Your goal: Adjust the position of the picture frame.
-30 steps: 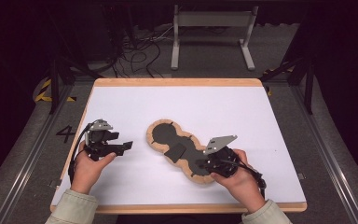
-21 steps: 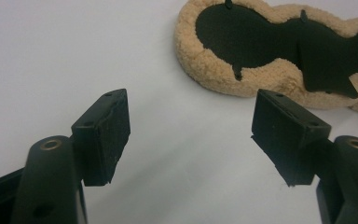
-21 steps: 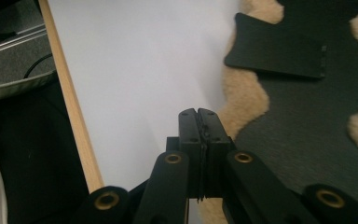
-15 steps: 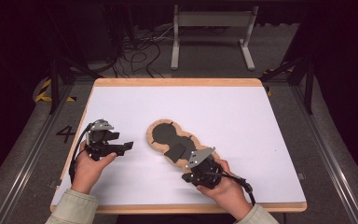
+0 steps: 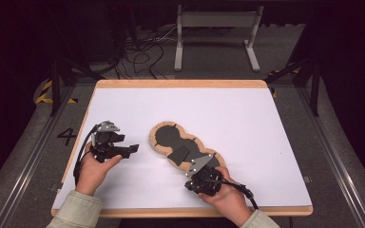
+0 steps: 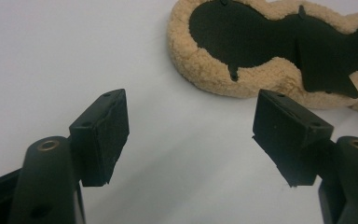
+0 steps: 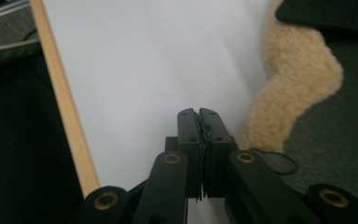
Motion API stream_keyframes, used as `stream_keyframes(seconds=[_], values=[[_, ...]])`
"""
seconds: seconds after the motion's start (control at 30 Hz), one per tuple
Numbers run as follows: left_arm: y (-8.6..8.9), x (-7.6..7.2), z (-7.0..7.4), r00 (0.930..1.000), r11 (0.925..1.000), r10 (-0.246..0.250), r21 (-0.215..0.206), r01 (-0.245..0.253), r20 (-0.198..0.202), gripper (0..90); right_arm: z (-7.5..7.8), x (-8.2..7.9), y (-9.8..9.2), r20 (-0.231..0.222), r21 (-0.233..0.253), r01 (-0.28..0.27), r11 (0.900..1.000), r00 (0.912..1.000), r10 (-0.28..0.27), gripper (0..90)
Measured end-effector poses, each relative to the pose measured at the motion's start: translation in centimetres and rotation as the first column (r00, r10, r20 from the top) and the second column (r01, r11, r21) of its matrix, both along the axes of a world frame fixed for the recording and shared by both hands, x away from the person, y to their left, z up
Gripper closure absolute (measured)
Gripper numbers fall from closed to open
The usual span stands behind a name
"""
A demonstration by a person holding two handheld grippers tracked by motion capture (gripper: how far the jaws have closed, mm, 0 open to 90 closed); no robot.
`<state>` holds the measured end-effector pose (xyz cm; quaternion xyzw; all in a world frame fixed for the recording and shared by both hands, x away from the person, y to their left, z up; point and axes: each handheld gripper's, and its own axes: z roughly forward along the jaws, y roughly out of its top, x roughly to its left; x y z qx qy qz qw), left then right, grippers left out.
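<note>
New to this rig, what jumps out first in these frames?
The fleece-edged black insole lying diagonally mid-table on the white tabletop, its tan fluffy rim standing out. The right tool sits at the insole's near end, jaws pressed shut with nothing visibly between them. The left tool is held apart at the table's left side, jaws wide open and pointing toward the insole.

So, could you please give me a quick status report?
Left tool open, short of the fleece insole. Right tool shut at the insole's near end; grip unclear. Nothing in the way.
</note>
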<state>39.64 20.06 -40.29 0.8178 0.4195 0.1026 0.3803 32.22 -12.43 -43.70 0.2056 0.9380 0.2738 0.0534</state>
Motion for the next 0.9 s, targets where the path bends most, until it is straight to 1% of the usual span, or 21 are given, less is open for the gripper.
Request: stream_keyframes(seconds=[0.03,0.07,0.1,0.13,0.17,0.3,0.4,0.47,0.53,0.6,0.67,0.7,0.73,0.87,0.9], values=[[0.0,0.0,0.0,1.0000,1.0000,0.000,0.000,0.000,0.000,27.7,0.0,0.0,-0.1,0.004,-0.011,0.011,1.000,0.9999,-0.011,90.0],[0.0,0.0,0.0,1.0000,1.0000,0.003,0.002,-0.003,-0.002,27.7,0.0,0.2,-0.3,-0.010,0.001,0.021,1.000,0.9997,-0.021,90.0],[0.0,0.0,0.0,1.0000,1.0000,0.003,0.002,-0.003,-0.002,27.6,0.0,0.2,-0.3,-0.010,0.001,0.021,1.000,0.9997,-0.021,90.0],[0.1,0.0,-0.1,1.0000,1.0000,0.003,-0.001,-0.003,0.000,27.6,0.0,0.3,-0.4,-0.021,0.012,0.025,1.000,0.9995,-0.025,90.0],[0.1,0.0,-0.1,1.0000,1.0000,0.003,-0.003,-0.003,0.000,27.6,0.0,0.3,-0.5,-0.028,0.012,0.030,0.999,0.9992,-0.030,90.0],[0.2,-0.1,-0.1,1.0000,0.9999,0.007,-0.008,-0.007,-0.001,27.5,0.2,0.5,-0.8,-0.026,-0.006,0.042,0.999,0.9988,-0.042,90.0],[0.3,-0.1,-0.2,1.0000,1.0000,0.006,-0.006,-0.006,-0.006,27.4,0.3,1.0,-1.7,-0.025,-0.027,0.080,0.996,0.9964,-0.081,90.0],[0.3,-0.1,-0.2,0.9999,1.0000,0.007,-0.007,-0.007,-0.008,27.4,0.4,1.4,-2.3,-0.029,-0.028,0.111,0.993,0.9933,-0.112,90.0],[0.4,-0.1,-0.2,0.9999,0.9999,0.009,-0.008,-0.009,-0.008,27.4,0.4,1.8,-2.9,-0.020,-0.038,0.138,0.990,0.9901,-0.139,90.0],[0.4,-0.2,-0.2,0.9999,0.9999,0.011,-0.006,-0.011,-0.008,27.4,0.5,2.1,-3.5,-0.017,-0.040,0.156,0.987,0.9874,-0.157,90.0],[0.4,-0.2,-0.2,1.0000,1.0000,0.007,-0.007,-0.007,-0.005,28.7,0.5,2.5,-4.1,-0.023,-0.032,0.173,0.984,0.9845,-0.174,90.0],[0.4,-0.2,-0.3,0.9999,1.0000,0.003,-0.003,-0.003,-0.012,29.7,0.5,2.6,-4.2,-0.023,-0.031,0.178,0.984,0.9837,-0.179,90.0],[0.3,-0.2,-0.4,0.9999,0.9999,0.009,-0.008,-0.009,-0.009,30.6,0.5,2.7,-4.5,-0.016,-0.031,0.188,0.982,0.9818,-0.189,90.0],[0.3,-0.1,-0.5,0.9998,0.9998,0.007,-0.018,-0.008,-0.020,35.2,0.5,3.1,-5.4,0.022,-0.049,0.234,0.971,0.9721,-0.233,90.0],[0.2,0.0,-0.5,0.9998,0.9997,0.009,-0.022,-0.009,-0.019,35.9,0.5,3.3,-5.6,0.022,-0.045,0.246,0.968,0.9692,-0.245,90.0]])
